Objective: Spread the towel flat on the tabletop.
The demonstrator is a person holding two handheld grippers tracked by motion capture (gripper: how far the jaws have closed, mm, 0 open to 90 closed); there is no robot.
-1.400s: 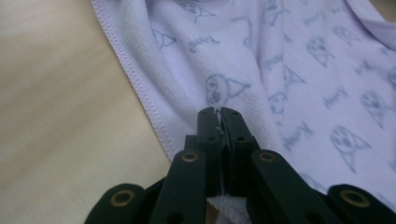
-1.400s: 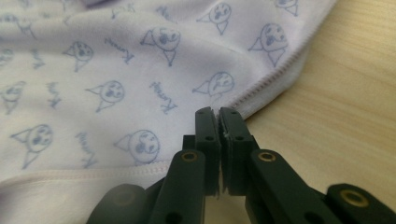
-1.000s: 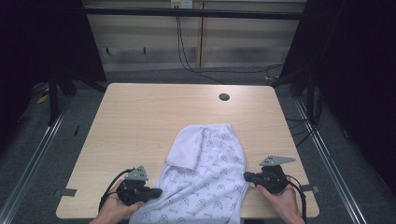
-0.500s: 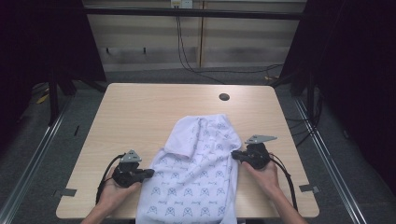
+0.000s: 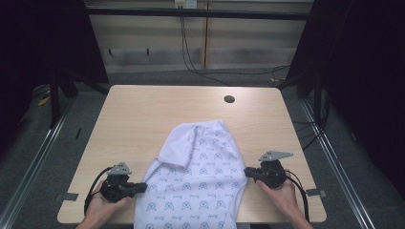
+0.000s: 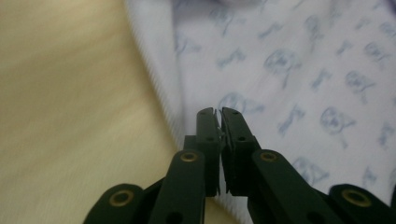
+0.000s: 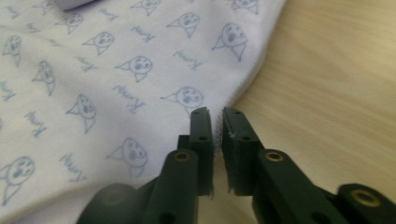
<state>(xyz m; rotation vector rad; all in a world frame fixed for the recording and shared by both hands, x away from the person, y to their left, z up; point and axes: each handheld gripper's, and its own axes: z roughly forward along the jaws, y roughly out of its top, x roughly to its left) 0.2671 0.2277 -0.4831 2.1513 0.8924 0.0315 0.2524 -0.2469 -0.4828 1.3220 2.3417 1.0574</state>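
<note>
Dark curtains and a grey floor are framing a light wooden table (image 5: 143,119), where a white garment with a blue cat print (image 5: 198,186) is lying spread at the near middle, its near end hanging over the table's edge and a fold turned over at its far left. A person's hands are working from either side: the left gripper (image 5: 141,187) is sitting at the garment's left hem, the right gripper (image 5: 247,172) at its right hem. Both sets of jaws have just been opening; in the left gripper view (image 6: 218,112) they are standing a sliver apart over the hem, in the right gripper view (image 7: 215,114) slightly wider, with no cloth visibly pinched. The step appears to be releasing the cloth after laying it flat. Next, presumably, the hands will be regripping for a fold, which calls for catching a single layer of edge cleanly.
</note>
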